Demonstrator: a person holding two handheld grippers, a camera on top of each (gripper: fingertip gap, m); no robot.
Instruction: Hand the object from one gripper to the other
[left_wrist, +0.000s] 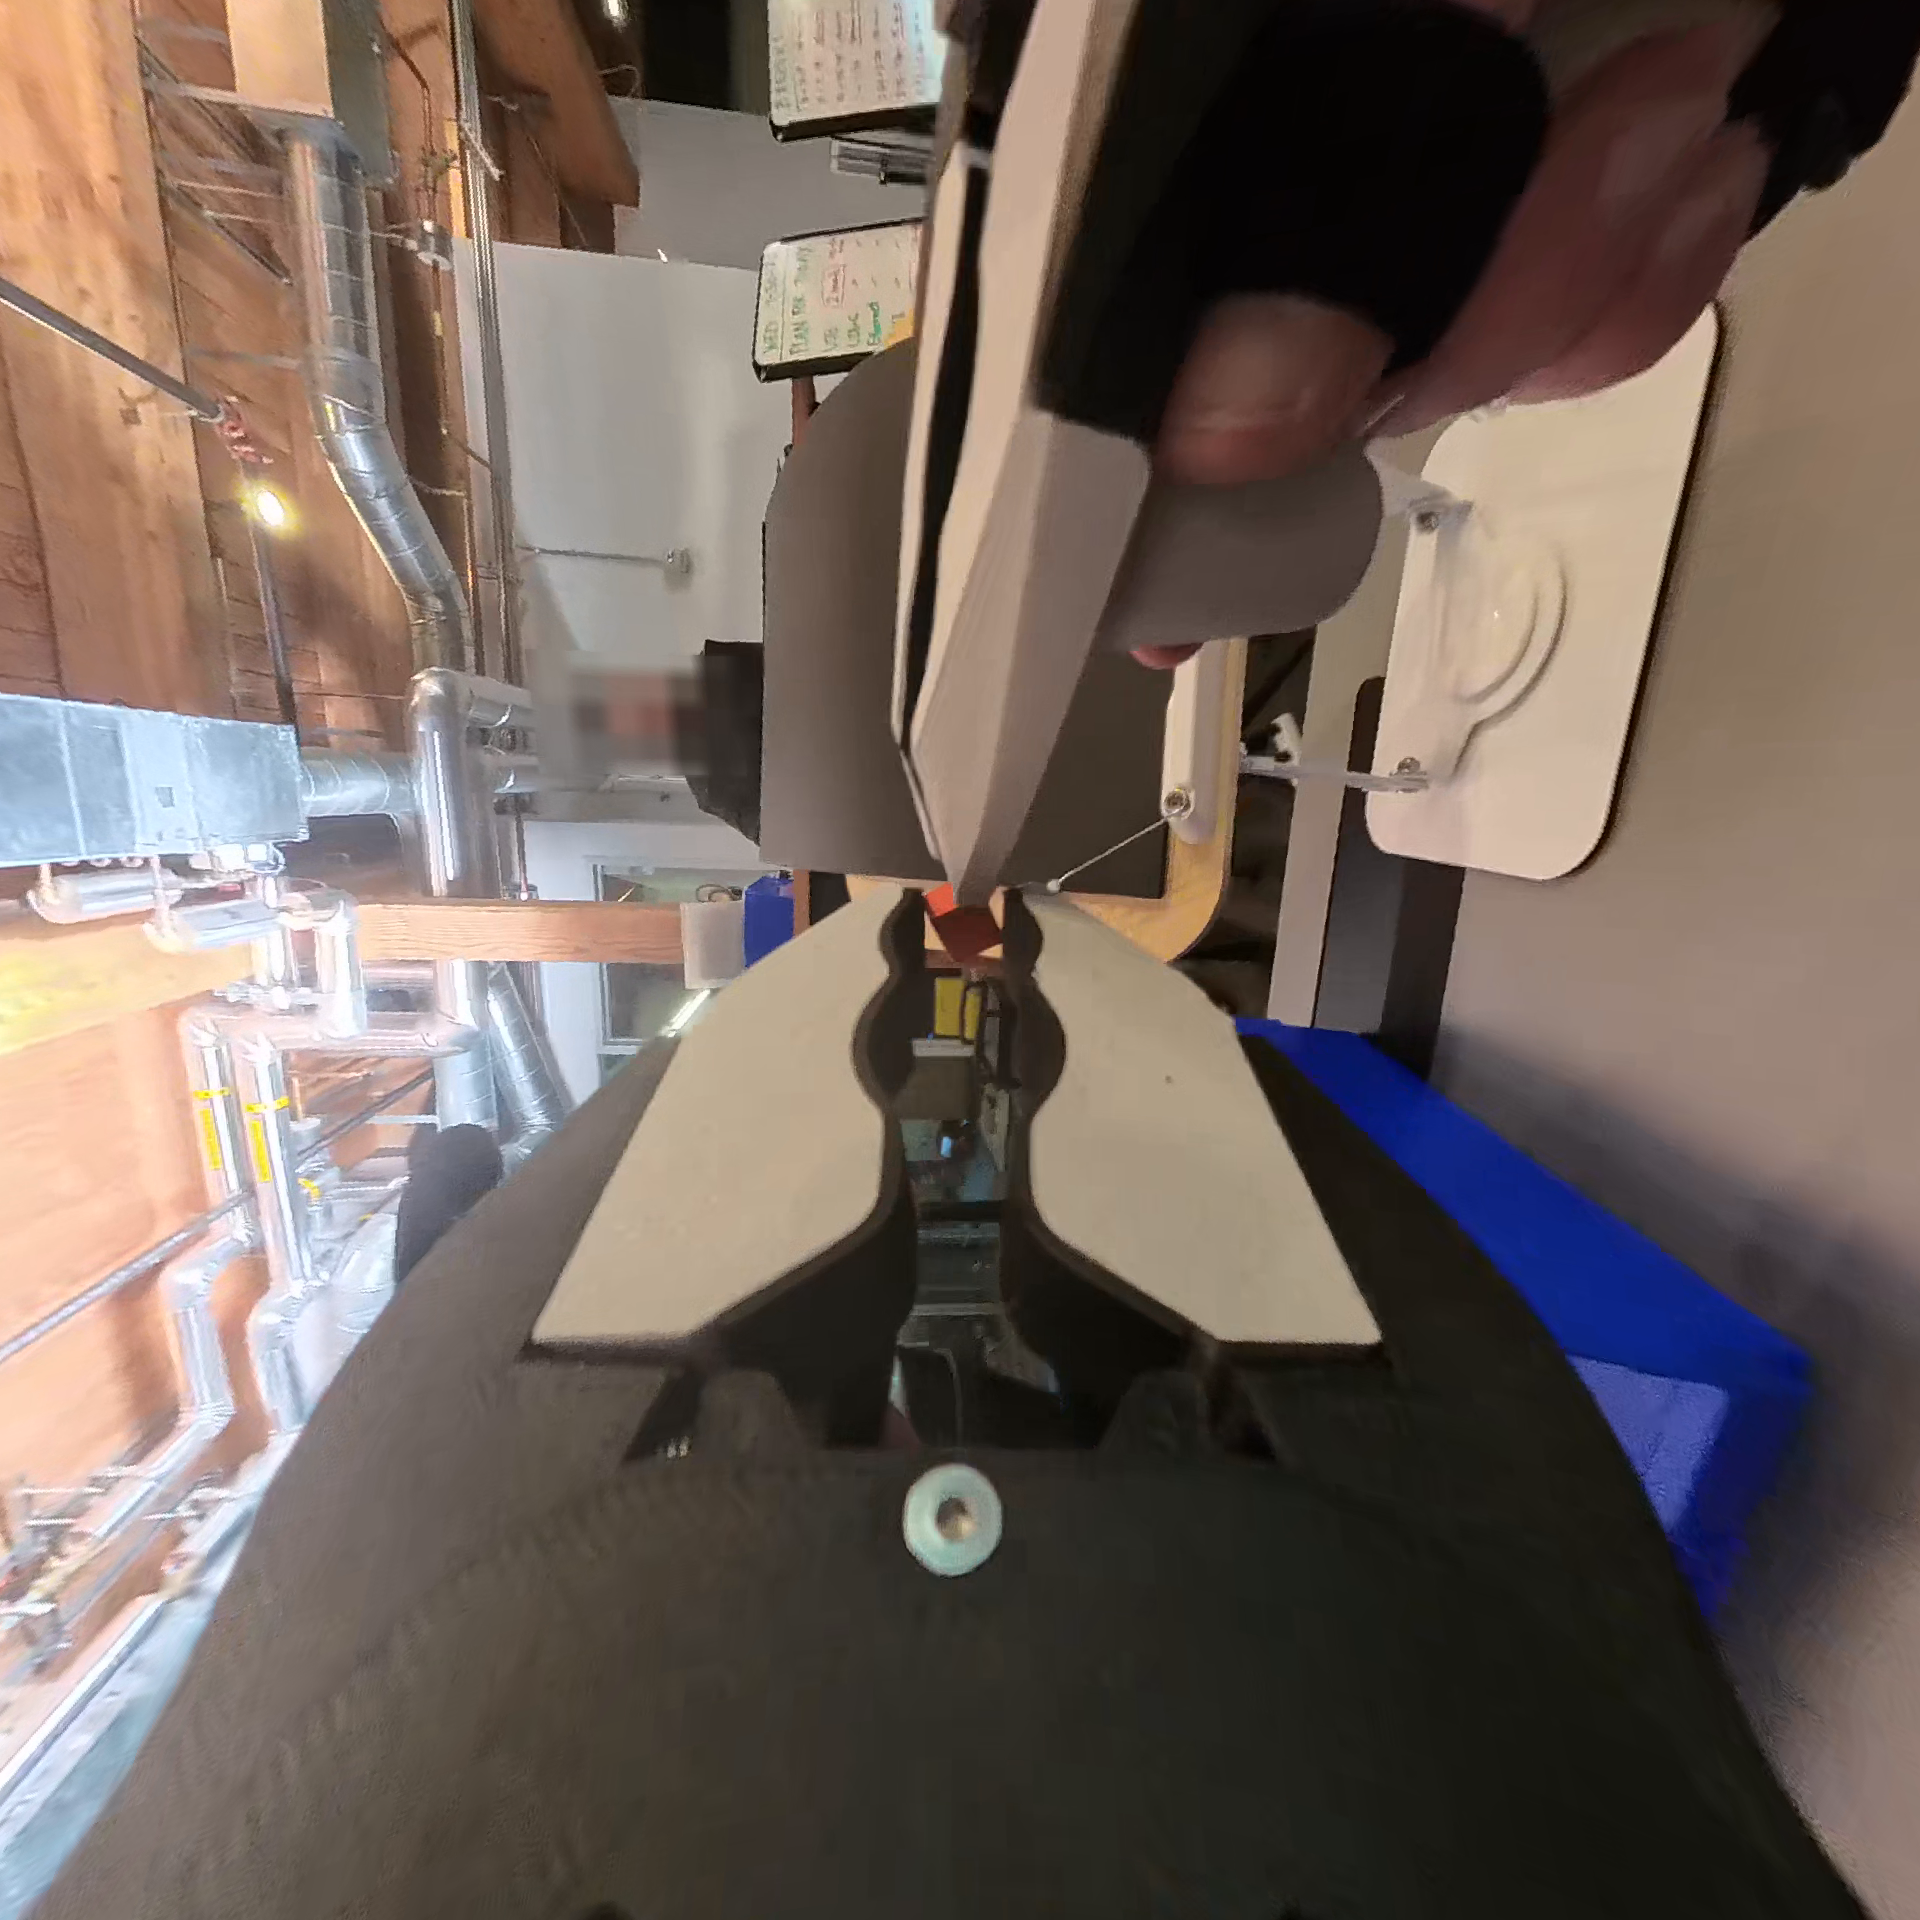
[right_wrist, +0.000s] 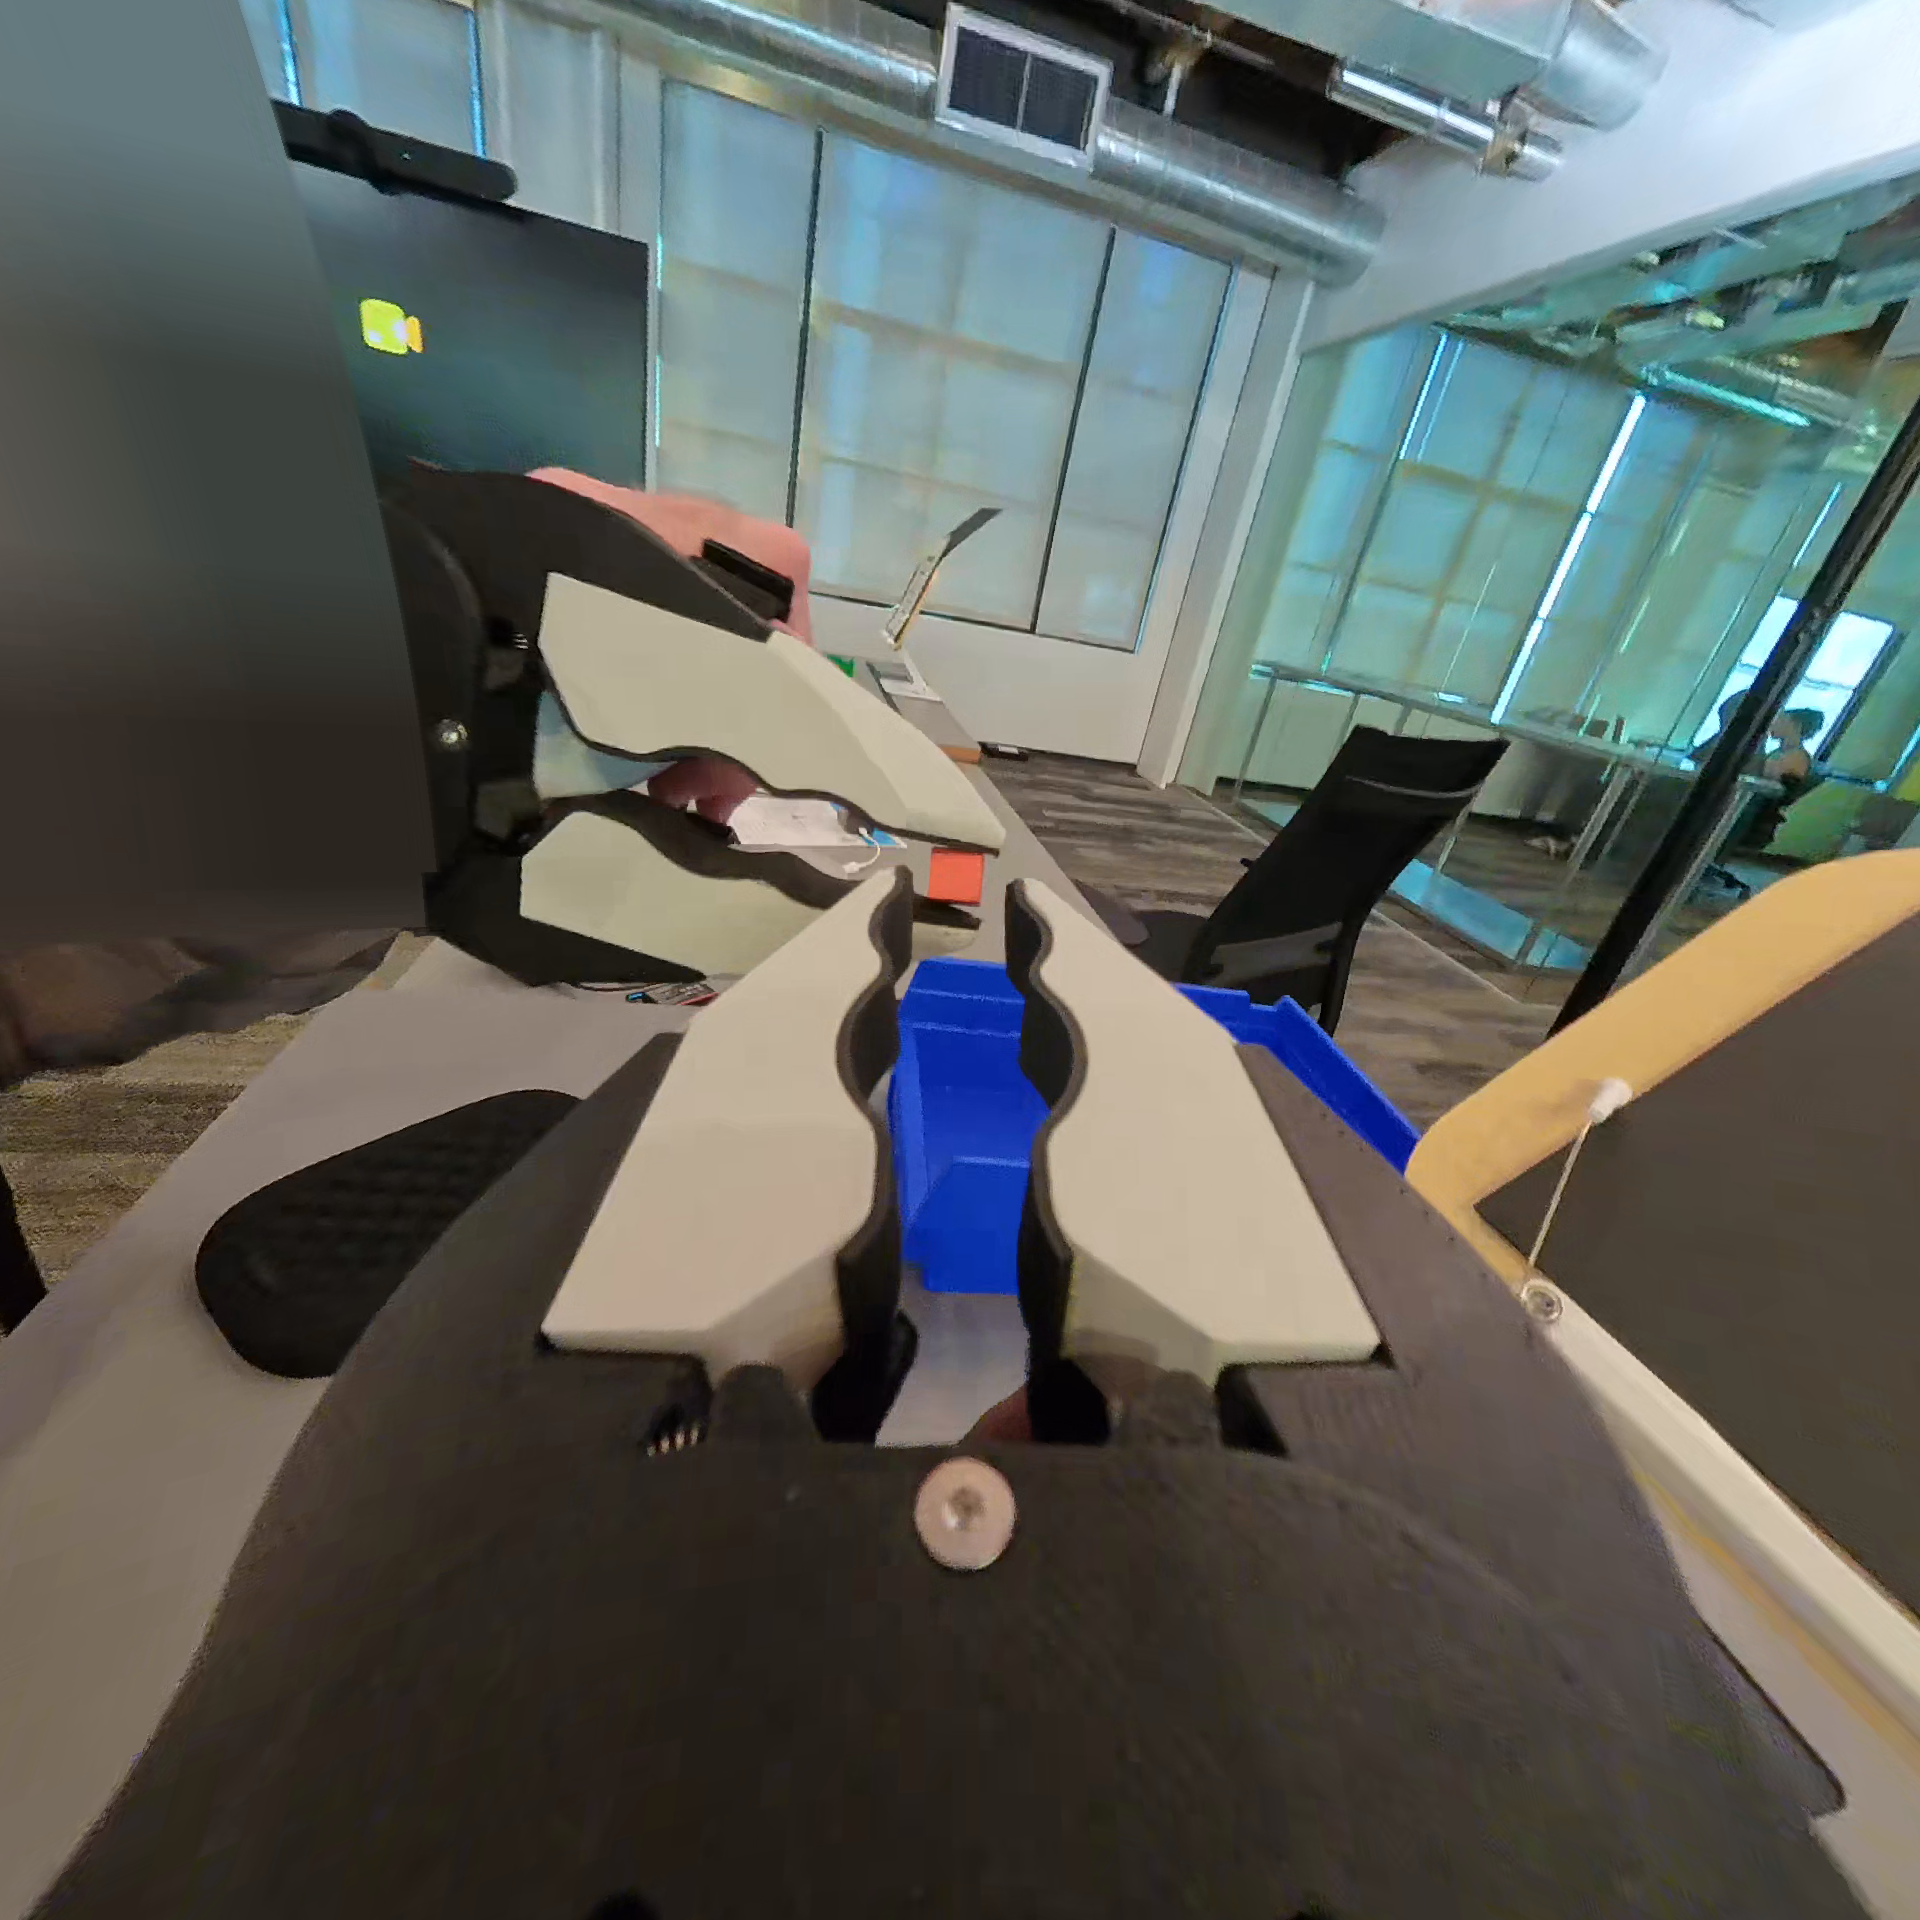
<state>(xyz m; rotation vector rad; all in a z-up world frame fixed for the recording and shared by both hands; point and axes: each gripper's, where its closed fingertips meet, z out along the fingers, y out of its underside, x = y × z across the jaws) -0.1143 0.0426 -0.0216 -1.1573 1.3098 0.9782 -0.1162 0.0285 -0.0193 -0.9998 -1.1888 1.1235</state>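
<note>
Orange-red block (left_wrist: 966, 927) sits at centre, clamped between the left gripper (left_wrist: 963, 914) fingers; the right gripper (left_wrist: 968, 883) meets it from 12 o'clock.

Right wrist view: right gripper fingers are apart, block just past their tips, left gripper reaching in from 10 o'clock. Handover judged half done: right must close, left release. Blue bin (right_wrist: 966, 1122) at 6 o'clock; open air elsewhere.

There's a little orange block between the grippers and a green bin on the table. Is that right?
Almost. The bin is blue, not green; the right wrist view shows it. The rest holds: the little orange block sits between the left gripper and the right gripper.
</note>
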